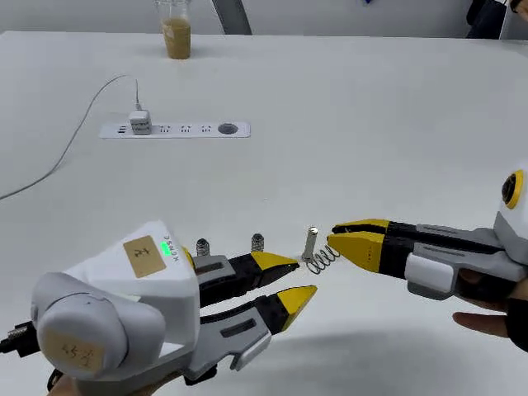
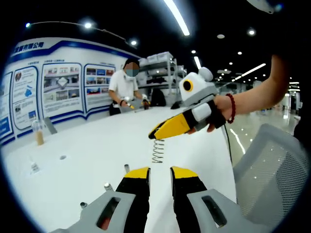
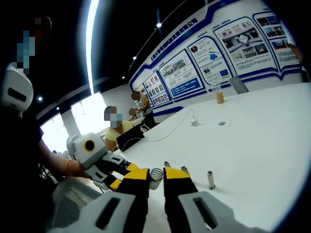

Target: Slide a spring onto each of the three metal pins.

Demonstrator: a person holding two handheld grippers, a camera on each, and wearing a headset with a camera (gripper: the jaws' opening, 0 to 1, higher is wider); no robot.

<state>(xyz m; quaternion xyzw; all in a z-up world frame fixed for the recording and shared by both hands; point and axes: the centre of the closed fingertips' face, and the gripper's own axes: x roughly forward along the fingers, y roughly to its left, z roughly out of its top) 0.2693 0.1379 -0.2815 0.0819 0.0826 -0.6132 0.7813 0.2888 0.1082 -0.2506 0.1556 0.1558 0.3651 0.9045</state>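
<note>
- We work on a white counter [image 1: 371, 124]. A power strip [image 1: 175, 129] lies at back left and a cup [image 1: 176, 33] of brown drink stands at the far edge, both well apart from the work.
- Wall boards [image 3: 218, 53] carry writing too small for us to read.
- The left gripper [image 1: 302, 278] hovers with its fingers spread and empty.
- Three metal pins [image 1: 257, 242] stand in a row just beyond it.
- The spring [image 1: 322, 260] hangs tilted just beside the rightmost pin, pinched by the right gripper [image 1: 332, 236].
- Bare counter lies open behind and to the right.
</note>
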